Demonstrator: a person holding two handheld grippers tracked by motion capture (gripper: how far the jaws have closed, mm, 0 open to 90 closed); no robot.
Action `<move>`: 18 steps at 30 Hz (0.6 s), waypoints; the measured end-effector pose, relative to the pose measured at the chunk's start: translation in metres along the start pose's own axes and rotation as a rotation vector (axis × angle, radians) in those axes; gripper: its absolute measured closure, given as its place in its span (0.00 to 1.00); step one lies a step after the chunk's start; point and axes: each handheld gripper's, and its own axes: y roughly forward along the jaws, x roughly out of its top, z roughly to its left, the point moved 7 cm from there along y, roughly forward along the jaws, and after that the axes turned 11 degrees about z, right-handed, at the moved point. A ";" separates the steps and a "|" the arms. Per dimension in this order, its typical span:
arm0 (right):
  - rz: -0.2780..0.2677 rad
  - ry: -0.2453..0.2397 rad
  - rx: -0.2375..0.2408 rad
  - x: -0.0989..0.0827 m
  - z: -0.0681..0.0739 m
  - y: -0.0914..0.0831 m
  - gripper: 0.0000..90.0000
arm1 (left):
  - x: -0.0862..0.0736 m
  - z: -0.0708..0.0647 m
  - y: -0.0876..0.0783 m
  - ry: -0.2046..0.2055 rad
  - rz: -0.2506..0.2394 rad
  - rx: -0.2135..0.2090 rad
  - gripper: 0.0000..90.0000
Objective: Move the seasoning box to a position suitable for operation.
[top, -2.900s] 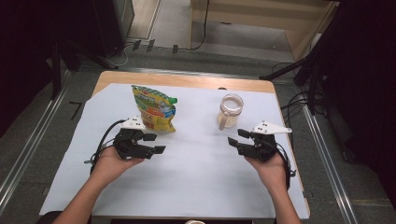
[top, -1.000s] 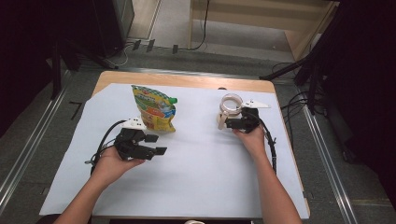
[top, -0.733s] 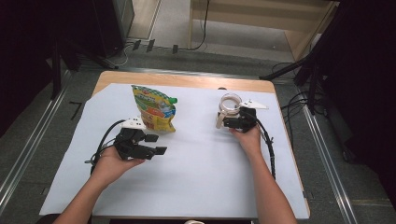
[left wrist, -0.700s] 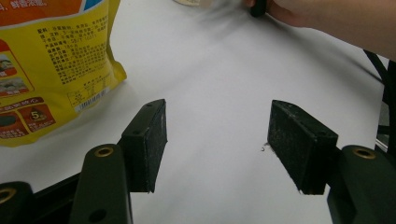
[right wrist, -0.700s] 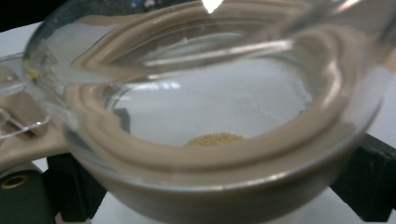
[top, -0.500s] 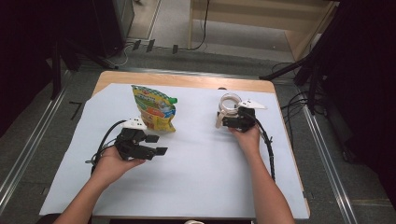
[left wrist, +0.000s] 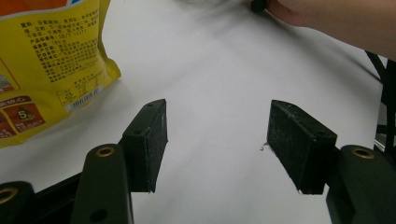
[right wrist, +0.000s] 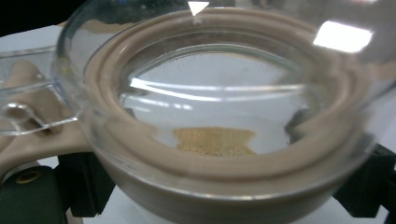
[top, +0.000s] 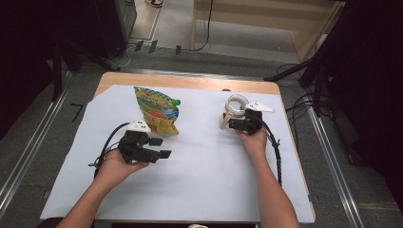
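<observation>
Clear glass fills the right gripper (top: 236,122), its black jaws set on either side of the beige-rimmed jar (top: 234,107) at the far right of the white sheet (top: 209,175), pressed against its wall, a little tan powder at the jar's bottom. The left gripper (left wrist: 217,140) hovers with jaws well apart, gripping nothing, just beside the yellow pouch (top: 156,109). Count: one jar, one pouch, two grippers.

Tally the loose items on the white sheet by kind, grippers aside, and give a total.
Yellow snack pouch: 1
Clear jar with beige lid ring: 1, with the right gripper closed around it
Total: 2
</observation>
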 end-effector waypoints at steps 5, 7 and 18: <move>0.007 -0.004 0.004 0.000 0.000 -0.004 0.14 | 0.000 -0.001 0.000 0.002 0.000 0.000 0.44; 0.010 -0.011 0.009 -0.001 0.002 -0.006 0.14 | 0.000 0.000 0.001 0.001 0.001 -0.003 0.44; 0.033 -0.038 0.032 -0.006 0.004 -0.016 0.14 | 0.002 0.000 0.002 0.000 -0.004 -0.005 0.44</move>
